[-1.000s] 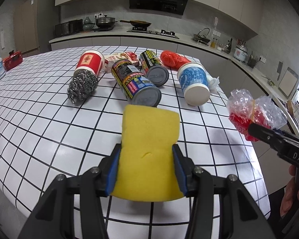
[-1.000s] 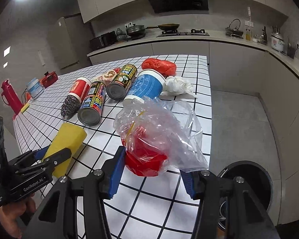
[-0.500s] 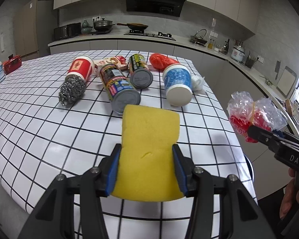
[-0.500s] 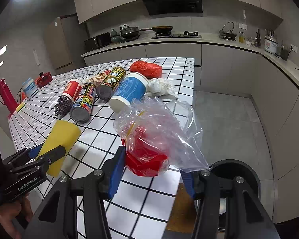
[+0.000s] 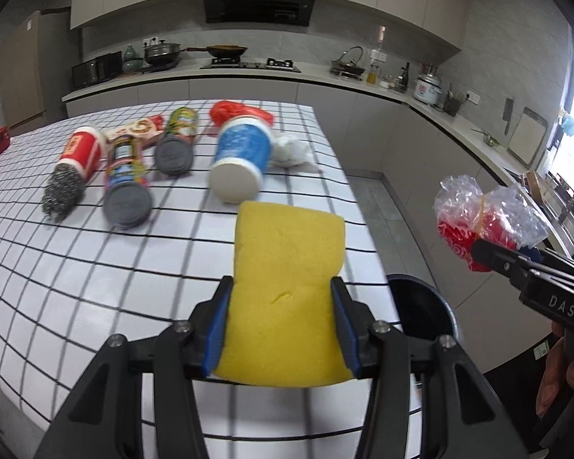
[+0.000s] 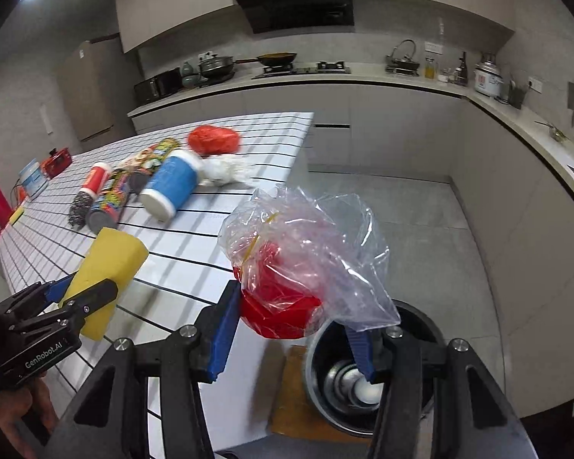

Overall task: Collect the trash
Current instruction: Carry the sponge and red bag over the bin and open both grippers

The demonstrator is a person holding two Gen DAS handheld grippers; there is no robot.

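Left gripper (image 5: 281,327) clamped yellow sponge (image 5: 287,290) above table (image 5: 95,267) edge; right gripper (image 6: 292,329) clamped plastic bag (image 6: 306,252) over trash bin (image 6: 367,375) beside table.

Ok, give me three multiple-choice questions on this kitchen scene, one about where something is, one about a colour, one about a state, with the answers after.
1. Where is the bin?
A. on the table
B. on the floor past the table edge
C. on the stove

2. What colour is the sponge in the left gripper?
A. yellow
B. green
C. pink

3. What state is the right gripper in?
A. open and empty
B. shut on the plastic bag
C. resting on the table

Answers:
1 B, the right wrist view shows the bin low on the floor beside the table edge.
2 A, the block between the left jaws is plainly yellow.
3 B, the jaws pinch the clear bag with red contents in the air.
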